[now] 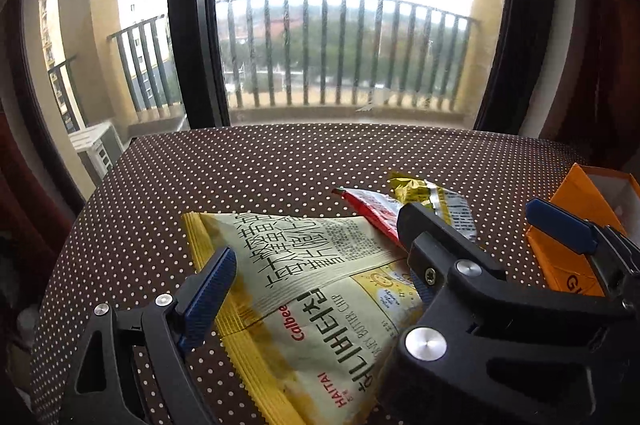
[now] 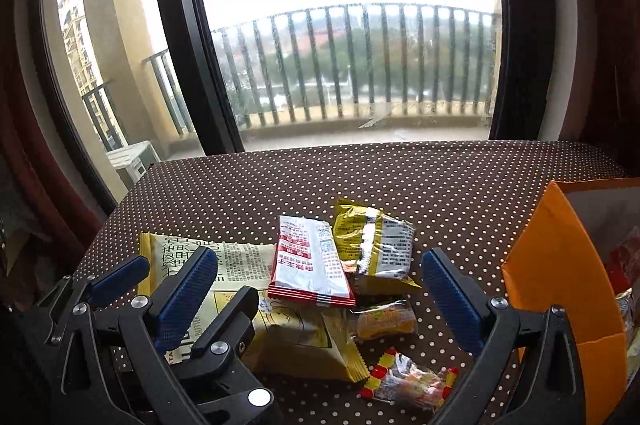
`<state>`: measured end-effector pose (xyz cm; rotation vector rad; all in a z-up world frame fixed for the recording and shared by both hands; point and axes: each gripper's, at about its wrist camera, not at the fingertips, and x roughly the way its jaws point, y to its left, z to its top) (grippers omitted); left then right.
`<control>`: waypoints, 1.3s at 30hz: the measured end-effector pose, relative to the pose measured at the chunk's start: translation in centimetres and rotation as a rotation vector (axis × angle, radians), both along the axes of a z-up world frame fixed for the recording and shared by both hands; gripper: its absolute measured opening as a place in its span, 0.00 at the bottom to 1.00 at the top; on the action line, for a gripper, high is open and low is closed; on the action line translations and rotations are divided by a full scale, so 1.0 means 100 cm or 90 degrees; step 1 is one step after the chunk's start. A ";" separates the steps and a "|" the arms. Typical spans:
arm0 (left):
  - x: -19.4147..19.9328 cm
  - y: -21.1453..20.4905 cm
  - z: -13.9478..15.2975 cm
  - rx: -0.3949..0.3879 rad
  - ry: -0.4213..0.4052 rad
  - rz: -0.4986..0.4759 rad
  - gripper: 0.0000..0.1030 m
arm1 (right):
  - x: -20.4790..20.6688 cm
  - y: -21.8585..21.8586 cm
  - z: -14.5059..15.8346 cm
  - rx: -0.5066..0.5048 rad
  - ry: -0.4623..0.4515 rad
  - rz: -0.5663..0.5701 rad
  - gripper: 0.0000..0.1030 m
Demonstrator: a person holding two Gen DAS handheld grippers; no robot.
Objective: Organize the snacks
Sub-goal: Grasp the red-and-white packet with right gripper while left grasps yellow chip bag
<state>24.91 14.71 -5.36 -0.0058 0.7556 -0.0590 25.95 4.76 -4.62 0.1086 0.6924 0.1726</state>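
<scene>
Both grippers, left gripper (image 1: 316,269) and right gripper (image 2: 316,289), hang wide and empty above the dotted tablecloth (image 2: 400,177). Some packets seem to sit already in the orange box (image 2: 560,265) at the right, but most wait outside. Left are the big crinkly yellow chip bag (image 1: 320,305), flat red-and-white packet (image 2: 310,261), glossy yellow pouch (image 2: 376,245) and small clear-wrapped sweets (image 2: 408,381).

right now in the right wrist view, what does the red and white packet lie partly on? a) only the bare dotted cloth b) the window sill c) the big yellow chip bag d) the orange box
c: the red and white packet has its near left corner overlapping the big yellow chip bag, well apart from the orange box.
</scene>
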 end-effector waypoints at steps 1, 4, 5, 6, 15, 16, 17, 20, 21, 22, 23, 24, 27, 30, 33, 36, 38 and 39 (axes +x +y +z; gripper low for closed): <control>0.002 0.000 -0.003 -0.002 0.005 0.000 0.88 | 0.004 0.003 -0.002 -0.003 0.004 0.004 1.00; 0.004 0.000 -0.007 0.006 0.006 -0.005 0.87 | 0.015 0.012 -0.012 -0.010 0.018 0.015 1.00; 0.004 0.000 -0.008 0.013 0.006 0.000 0.87 | 0.018 0.014 -0.015 -0.009 0.027 0.017 1.00; 0.005 0.001 -0.010 0.016 0.007 0.002 0.87 | 0.021 0.014 -0.018 -0.007 0.033 0.016 1.00; 0.003 0.004 -0.023 0.019 0.016 0.000 0.86 | 0.036 0.016 -0.043 0.021 0.100 0.042 0.73; 0.003 0.004 -0.023 0.018 0.015 0.001 0.86 | 0.035 0.015 -0.043 0.027 0.102 0.046 0.72; 0.003 0.005 -0.024 0.015 0.016 0.004 0.86 | 0.034 0.016 -0.043 0.028 0.102 0.050 0.69; 0.003 0.010 -0.026 0.000 0.017 0.015 0.85 | 0.031 0.022 -0.042 0.016 0.097 0.059 0.61; 0.001 0.012 -0.027 -0.010 0.019 0.019 0.83 | 0.029 0.024 -0.042 0.016 0.096 0.062 0.61; 0.001 0.015 -0.028 -0.021 0.022 0.022 0.82 | 0.028 0.025 -0.041 0.018 0.095 0.067 0.61; -0.001 0.016 -0.029 -0.034 0.026 0.023 0.79 | 0.027 0.024 -0.040 0.019 0.094 0.070 0.61; -0.002 0.017 -0.030 -0.040 0.025 0.024 0.76 | 0.027 0.023 -0.039 0.018 0.092 0.072 0.61; -0.009 0.016 -0.029 -0.047 0.022 0.022 0.66 | 0.021 0.020 -0.036 0.017 0.084 0.081 0.61; -0.019 0.012 -0.027 -0.044 0.010 0.024 0.53 | 0.014 0.018 -0.034 0.018 0.080 0.087 0.61; -0.028 0.012 -0.023 -0.045 -0.001 0.030 0.40 | 0.007 0.015 -0.030 0.022 0.072 0.089 0.61; -0.036 0.011 -0.020 -0.054 -0.009 0.036 0.30 | -0.003 0.011 -0.025 0.024 0.064 0.092 0.61; -0.041 0.009 -0.018 -0.059 -0.014 0.036 0.27 | -0.011 0.008 -0.023 0.023 0.058 0.093 0.61; -0.044 0.008 -0.017 -0.066 -0.015 0.035 0.24 | -0.015 0.006 -0.022 0.023 0.055 0.093 0.61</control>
